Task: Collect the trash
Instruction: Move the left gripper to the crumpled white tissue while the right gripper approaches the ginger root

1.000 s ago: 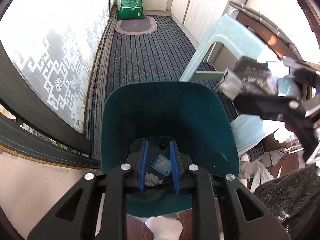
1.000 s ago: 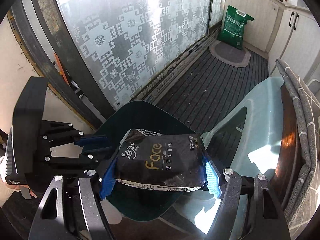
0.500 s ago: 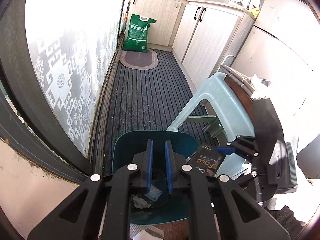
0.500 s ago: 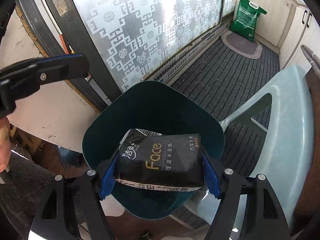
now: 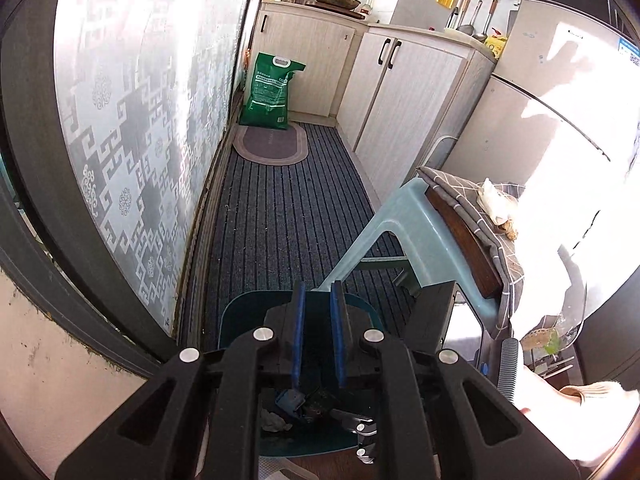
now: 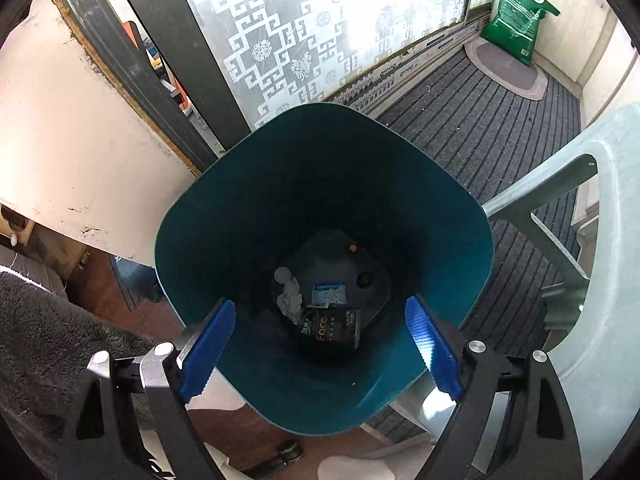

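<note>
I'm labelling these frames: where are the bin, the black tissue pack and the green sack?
bin [image 6: 192,240]: right wrist view, inner left wall.
tissue pack [image 6: 330,330]: right wrist view, printed face, on the bin floor.
green sack [image 5: 270,94]: left wrist view, front panel.

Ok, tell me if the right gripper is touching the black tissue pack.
Apart. In the right wrist view the right gripper is open above the teal bin, and the black tissue pack lies on the bin's bottom, clear of both fingers.
</note>
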Demonstrator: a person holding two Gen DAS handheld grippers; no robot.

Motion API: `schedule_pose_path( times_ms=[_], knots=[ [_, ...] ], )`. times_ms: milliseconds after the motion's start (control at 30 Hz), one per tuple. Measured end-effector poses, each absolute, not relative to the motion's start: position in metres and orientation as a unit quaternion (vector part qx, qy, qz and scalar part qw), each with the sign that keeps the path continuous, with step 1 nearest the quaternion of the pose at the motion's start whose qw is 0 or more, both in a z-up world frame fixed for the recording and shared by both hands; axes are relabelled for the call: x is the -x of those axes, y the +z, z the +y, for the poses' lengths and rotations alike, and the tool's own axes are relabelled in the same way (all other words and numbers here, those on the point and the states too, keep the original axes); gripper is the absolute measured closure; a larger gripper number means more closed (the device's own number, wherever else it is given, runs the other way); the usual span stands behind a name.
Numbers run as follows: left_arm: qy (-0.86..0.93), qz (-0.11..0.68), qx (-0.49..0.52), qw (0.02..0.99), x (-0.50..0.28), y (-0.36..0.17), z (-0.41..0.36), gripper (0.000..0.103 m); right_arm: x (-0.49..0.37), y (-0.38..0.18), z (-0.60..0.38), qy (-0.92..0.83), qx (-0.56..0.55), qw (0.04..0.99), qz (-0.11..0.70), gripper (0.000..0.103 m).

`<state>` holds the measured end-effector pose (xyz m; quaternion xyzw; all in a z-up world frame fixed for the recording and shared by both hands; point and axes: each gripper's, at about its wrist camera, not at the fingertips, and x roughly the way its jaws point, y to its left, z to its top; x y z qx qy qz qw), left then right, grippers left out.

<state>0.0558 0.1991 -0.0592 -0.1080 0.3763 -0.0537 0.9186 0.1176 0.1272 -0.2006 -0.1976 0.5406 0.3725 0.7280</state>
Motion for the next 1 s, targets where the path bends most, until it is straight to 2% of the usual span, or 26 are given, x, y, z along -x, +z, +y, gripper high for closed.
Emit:
schedule_pose_path(
  times_ms=[133, 467, 633, 1000],
  knots=[
    [-0.052, 0.366, 0.108, 0.923, -0.054, -0.049, 0.198, 0.089, -0.117, -0.190, 0.125, 0.377, 0.194, 0.738, 0.525, 0.017],
    [-0.049, 0.335, 0.090, 0.937, -0.047, -0.023, 0.188, 0.083, -0.115, -0.139, 0.118, 0.389, 0.169, 0.777, 0.465, 0.041],
    [-0.052, 0.319, 0.086, 0.943, -0.049, -0.008, 0.180, 0.081, -0.116, -0.103, 0.101, 0.383, 0.155, 0.806, 0.424, 0.046],
    [-0.074, 0.308, 0.083, 0.945, -0.069, 0.008, 0.144, 0.077, -0.127, -0.047, 0.029, 0.341, 0.130, 0.858, 0.361, 0.046]
  ],
)
